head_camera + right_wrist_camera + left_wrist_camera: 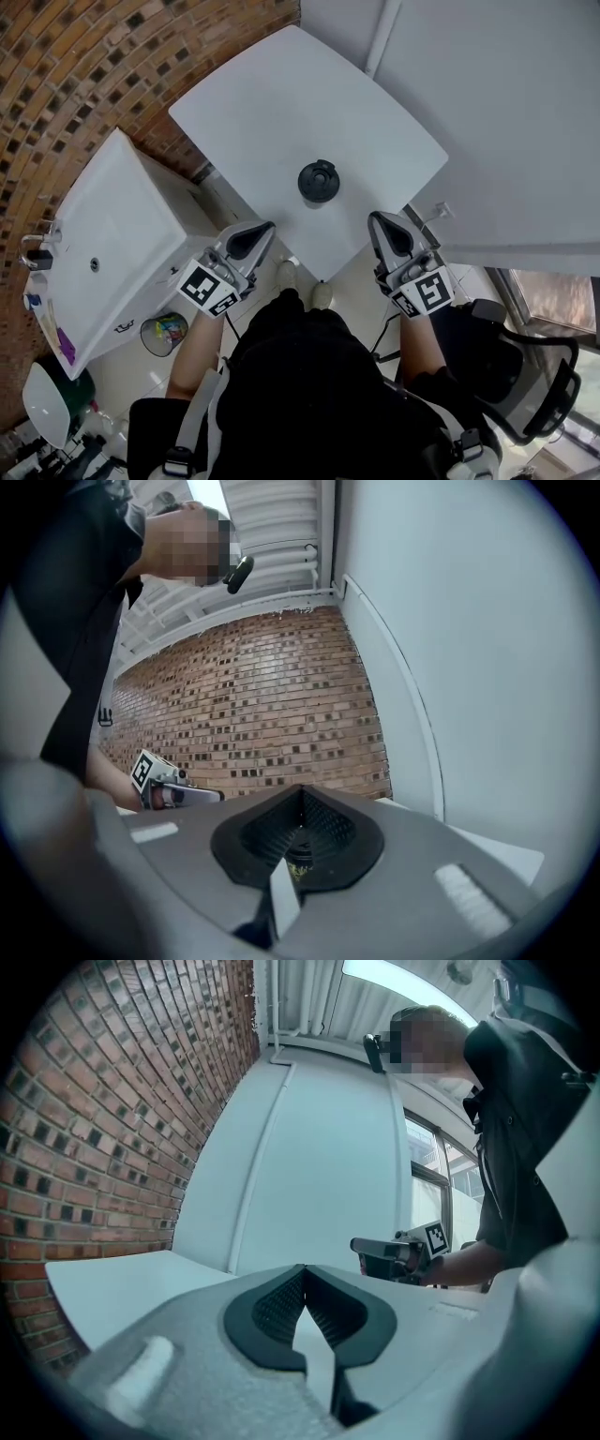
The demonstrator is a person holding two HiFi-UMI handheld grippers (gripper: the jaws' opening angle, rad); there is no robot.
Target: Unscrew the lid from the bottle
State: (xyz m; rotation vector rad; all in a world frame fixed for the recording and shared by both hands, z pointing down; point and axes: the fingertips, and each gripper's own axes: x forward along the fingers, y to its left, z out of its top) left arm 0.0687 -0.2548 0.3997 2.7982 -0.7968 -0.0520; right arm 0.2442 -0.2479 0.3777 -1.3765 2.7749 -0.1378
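A dark bottle (pixel 318 181) with a black screw lid stands upright on the white table (pixel 281 103), near its front corner. My left gripper (pixel 265 230) is shut and empty, just off the table edge, below and left of the bottle. My right gripper (pixel 378 220) is also shut and empty, at the table edge to the bottle's lower right. In the left gripper view the jaws (pixel 302 1271) meet at the tips, and the right gripper (pixel 386 1255) shows beyond them. In the right gripper view, part of the bottle (pixel 298 860) peeks through the gap behind the shut jaws (pixel 301 794).
A white cabinet (pixel 112 234) stands left of the table, with a small bin (pixel 164 333) at its foot. Behind it curves a brick wall (pixel 84 66); a white wall (pixel 506 112) is on the right. An office chair (pixel 530 375) sits at lower right.
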